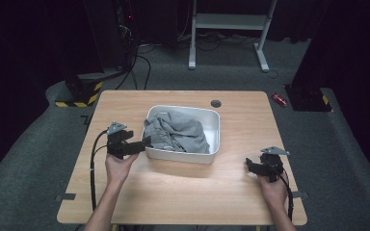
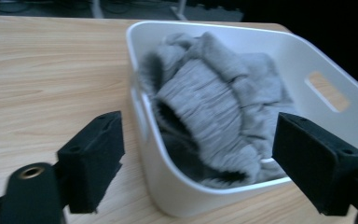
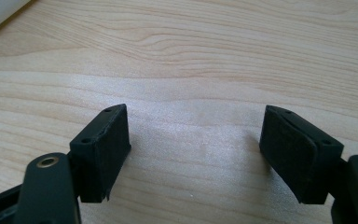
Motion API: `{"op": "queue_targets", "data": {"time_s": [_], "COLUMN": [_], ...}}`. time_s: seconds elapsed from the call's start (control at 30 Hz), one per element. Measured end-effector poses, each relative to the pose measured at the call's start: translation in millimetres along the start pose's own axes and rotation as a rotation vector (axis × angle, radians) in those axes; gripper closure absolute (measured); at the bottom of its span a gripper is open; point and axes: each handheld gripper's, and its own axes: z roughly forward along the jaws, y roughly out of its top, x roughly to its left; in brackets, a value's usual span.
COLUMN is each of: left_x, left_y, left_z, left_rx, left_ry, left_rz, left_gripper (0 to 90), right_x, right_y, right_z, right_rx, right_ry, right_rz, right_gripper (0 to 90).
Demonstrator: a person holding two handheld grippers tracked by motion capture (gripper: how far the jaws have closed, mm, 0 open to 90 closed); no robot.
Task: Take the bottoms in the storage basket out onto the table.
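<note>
Wooden table [image 1: 183,192], white bin [image 1: 214,130] sitting mid-table. Grey garment [image 1: 176,131] is bunched inside it, ribbed cuff [image 2: 205,121] piled up near the bin's left wall. Looks soft, light, floppy: will drape and drag, won't slip much. Best hold is probably a thick fold or that ribbed cuff, not a single layer. Left gripper [image 1: 142,143] just beside the bin's left wall, jaws spread wide, nothing between them. Right gripper [image 1: 254,166] well apart over bare wood, jaws spread, empty.

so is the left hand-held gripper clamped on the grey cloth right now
No, the left hand-held gripper has its jaws spread wide in front of the white tub, and its pads touch nothing of the grey cloth.
</note>
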Motion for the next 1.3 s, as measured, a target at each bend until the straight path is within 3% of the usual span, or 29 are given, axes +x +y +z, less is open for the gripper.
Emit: {"op": "queue_targets", "data": {"time_s": [0.37,0.6,0.73,0.9,1.17,1.3], "left_x": [-9.8,-11.5,-10.1,-14.6,-18.0,-21.7], "left_y": [21.7,32.6,34.9,37.9,40.2,43.8], "left_z": [27.3,51.7,62.0,70.9,82.1,91.9], "left_rx": [0.055,0.106,0.124,0.137,0.156,0.192], "left_ry": [0.053,0.121,0.133,0.146,0.162,0.172], "left_rz": [0.026,0.046,0.036,0.060,0.058,0.075], "left_gripper": [14.9,14.5,14.0,14.5,14.2,14.0], "right_x": [0.0,0.0,0.0,0.0,0.0,0.1], "right_y": [-0.1,0.0,0.0,-0.1,-0.1,-0.2], "right_z": [-0.1,-0.1,0.0,-0.1,-0.1,-0.2], "right_rx": [0.000,0.000,0.000,0.000,0.000,0.000], "right_ry": [0.000,0.001,0.001,0.000,0.001,0.001], "right_rz": [-0.002,-0.002,-0.002,-0.002,-0.002,-0.002], "right_gripper": [23.7,23.7,23.7,23.8,23.7,23.7]}}
